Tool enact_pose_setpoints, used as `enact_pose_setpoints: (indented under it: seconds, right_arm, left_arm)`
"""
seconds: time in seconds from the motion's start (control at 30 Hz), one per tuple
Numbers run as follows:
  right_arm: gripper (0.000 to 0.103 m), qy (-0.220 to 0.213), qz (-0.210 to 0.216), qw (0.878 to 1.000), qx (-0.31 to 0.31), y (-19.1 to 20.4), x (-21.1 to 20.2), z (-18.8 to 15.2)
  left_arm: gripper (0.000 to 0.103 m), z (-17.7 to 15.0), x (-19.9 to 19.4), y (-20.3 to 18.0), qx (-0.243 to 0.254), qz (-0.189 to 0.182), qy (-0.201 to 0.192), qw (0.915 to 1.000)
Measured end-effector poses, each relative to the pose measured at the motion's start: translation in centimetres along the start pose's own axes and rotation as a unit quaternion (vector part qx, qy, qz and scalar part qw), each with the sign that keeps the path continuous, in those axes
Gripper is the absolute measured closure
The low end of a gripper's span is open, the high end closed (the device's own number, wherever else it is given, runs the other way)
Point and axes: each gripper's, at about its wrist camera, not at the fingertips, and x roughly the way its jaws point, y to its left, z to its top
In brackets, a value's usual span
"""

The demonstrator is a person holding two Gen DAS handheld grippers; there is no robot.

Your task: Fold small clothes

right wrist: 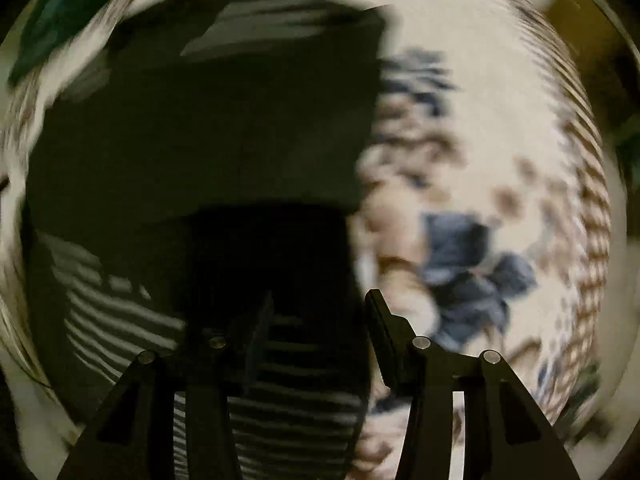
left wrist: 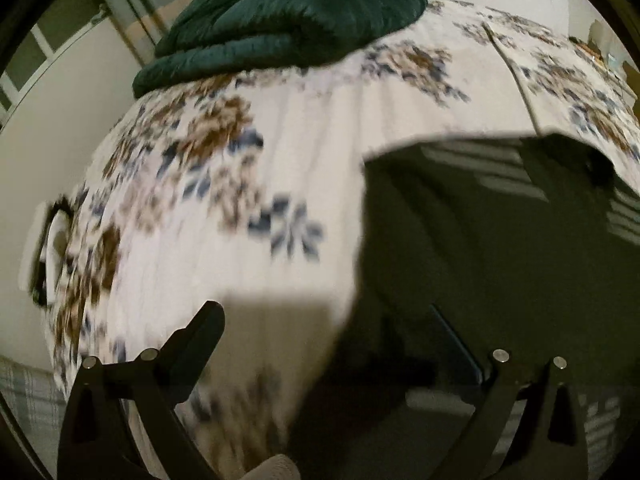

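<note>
On the floral bedsheet (left wrist: 248, 184) lies a dark garment (left wrist: 480, 248) with pale stripes, right of centre in the left wrist view. Over its near edge, the left tool (left wrist: 336, 344) stands spread wide, pinching nothing. Just above the cloth, the right tool (right wrist: 320, 312) is half spread, gripping nothing. A green quilt (left wrist: 288, 12) sits at the bed's far end

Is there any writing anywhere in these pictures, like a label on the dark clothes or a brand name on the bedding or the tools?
None can be read.
Dark garment: white stripes only, no print or tag showing.
Floral bedsheet: flower pattern only, blurred.
Green quilt: plain.
Left gripper and right gripper: plain black, no markings visible.
Both views are motion-blurred, so small print would be lost.
</note>
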Motion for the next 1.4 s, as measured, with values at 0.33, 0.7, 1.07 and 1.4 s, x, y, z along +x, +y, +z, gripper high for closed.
enact_pose_setpoints:
  seconds: [0.33,0.7,1.07,1.4]
  right_arm:
    - [0.086,-0.020,0.116,0.980,0.163,-9.7,0.7,-2.5]
    - [0.049,0.026,0.270,0.951,0.148,-20.4,-3.7,1.2]
    - [0.091,0.023,0.326,0.932,0.160,-14.9,3.1,16.5]
    - [0.098,0.035,0.207,0.968,0.137,-15.6,2.6,17.8]
  left_arm:
    - [0.000,-11.5,-9.0,-7.4,-0.009,0.044,0.038,0.9983]
    - [0.000,-26.1,-14.5,-21.9,0.042,-0.065,0.127,0.9888]
    - [0.000,-28.4,-15.2,-25.9,0.074,-0.067,0.105,0.9895]
    - [0.000,-28.9,-15.0,-23.1,0.067,-0.049,0.108,0.9907]
